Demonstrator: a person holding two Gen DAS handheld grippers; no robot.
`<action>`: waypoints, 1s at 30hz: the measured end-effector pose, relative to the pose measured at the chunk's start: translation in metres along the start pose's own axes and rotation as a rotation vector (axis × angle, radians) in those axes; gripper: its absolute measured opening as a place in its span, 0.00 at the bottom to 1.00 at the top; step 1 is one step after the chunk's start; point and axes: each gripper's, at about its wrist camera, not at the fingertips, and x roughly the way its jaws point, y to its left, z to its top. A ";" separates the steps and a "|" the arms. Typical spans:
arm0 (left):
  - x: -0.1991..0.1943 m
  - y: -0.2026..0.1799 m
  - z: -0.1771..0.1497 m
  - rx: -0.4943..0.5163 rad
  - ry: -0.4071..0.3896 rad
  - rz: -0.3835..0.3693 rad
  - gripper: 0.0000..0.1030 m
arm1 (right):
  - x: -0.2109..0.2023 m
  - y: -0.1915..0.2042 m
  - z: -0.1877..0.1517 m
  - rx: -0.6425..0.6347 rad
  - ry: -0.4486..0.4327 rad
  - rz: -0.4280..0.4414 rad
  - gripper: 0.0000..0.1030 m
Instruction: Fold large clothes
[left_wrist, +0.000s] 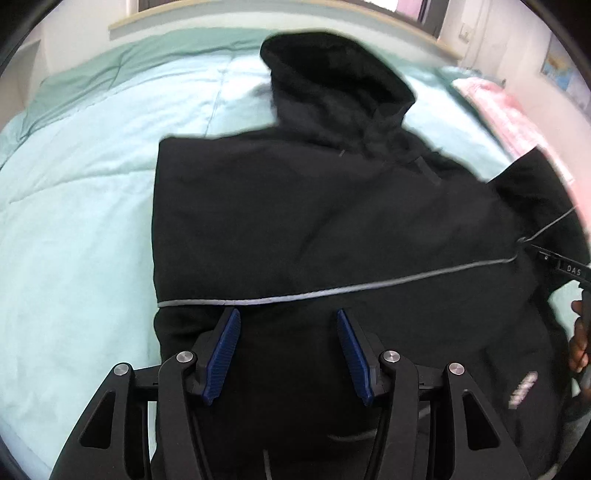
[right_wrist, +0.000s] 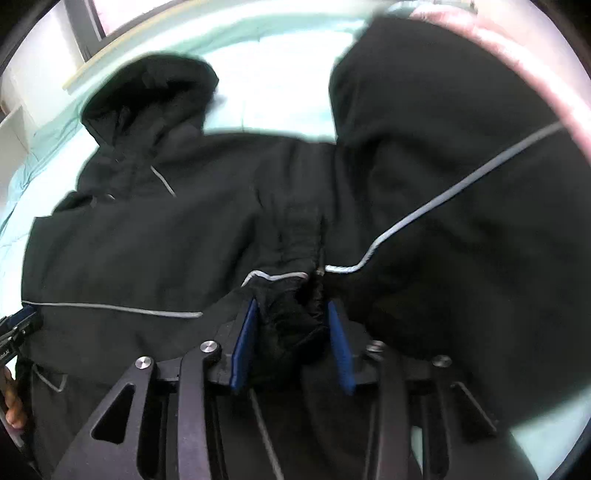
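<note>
Hovering over the lower back of the jacket (left_wrist: 295, 229), your left tongs (left_wrist: 288, 354) stand about half open with nothing between the blue ribbed pads (left_wrist: 221, 354); only flat black cloth lies beneath. Your right tongs (right_wrist: 291, 343) hold a bunched wad of black fabric between the pads, near where the grey piping (right_wrist: 424, 218) kinks; the jaws are parted and the right pad stands clear of the wad, so the grip looks loose or let go.

Jacket lies spread on the bed (left_wrist: 74, 221), hood (left_wrist: 332, 81) toward the far edge, left side already folded to a straight vertical edge, right sleeve (right_wrist: 443, 147) flung outward toward the pink bedding (left_wrist: 509, 118).

Handling, as judged: soft, bulky, moderately heavy shell; smooth matte cloth that will likely slide between the pads unless you take a doubled fold. Best holds look like the seam at the piping, the cuff, or the hem corner, where layers stack thick. Hood is puffy and will spring back.

Quilted mint cover under it is soft and may drag along.
</note>
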 end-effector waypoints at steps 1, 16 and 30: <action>-0.009 0.002 0.003 -0.012 -0.020 -0.027 0.55 | -0.019 0.005 0.002 -0.020 -0.054 -0.005 0.48; 0.029 0.014 -0.006 -0.048 0.073 0.150 0.57 | 0.037 0.082 -0.039 -0.179 0.030 0.031 0.58; -0.037 -0.137 0.016 0.120 -0.026 0.001 0.57 | -0.110 -0.010 -0.068 -0.080 -0.144 0.122 0.58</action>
